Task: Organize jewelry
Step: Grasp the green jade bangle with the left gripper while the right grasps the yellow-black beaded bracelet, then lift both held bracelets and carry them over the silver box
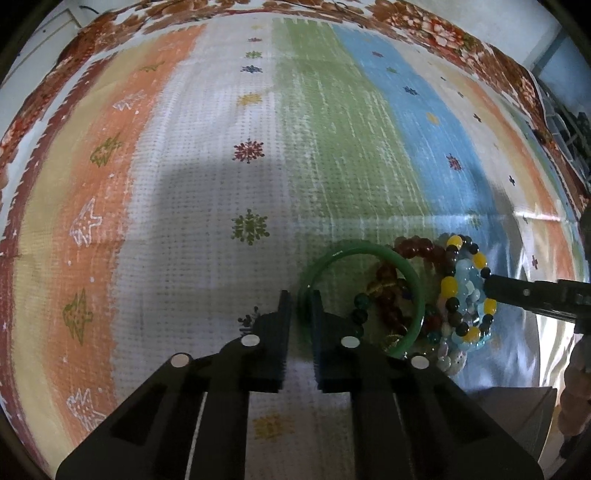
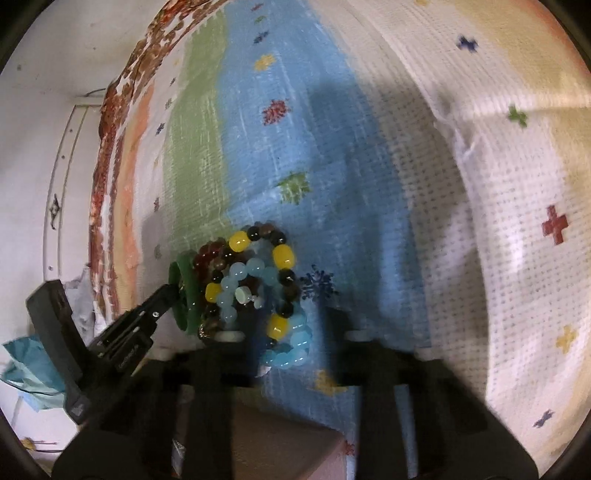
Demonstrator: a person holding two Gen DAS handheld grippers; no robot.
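A green bangle lies on the striped cloth over a heap of bead bracelets. My left gripper is shut on the bangle's near-left rim. A yellow-and-black bead bracelet and a pale blue one lie just right of it. My right gripper is open, its fingers on either side of the blue and yellow-black bracelets. Its fingertip shows in the left wrist view beside the heap. The bangle and the left gripper show at the left of the right wrist view.
Dark red and brown bead bracelets lie under and behind the bangle. A grey box corner sits below the right gripper. The cloth's floral border runs along the far edge. Teal cloth lies off the left edge.
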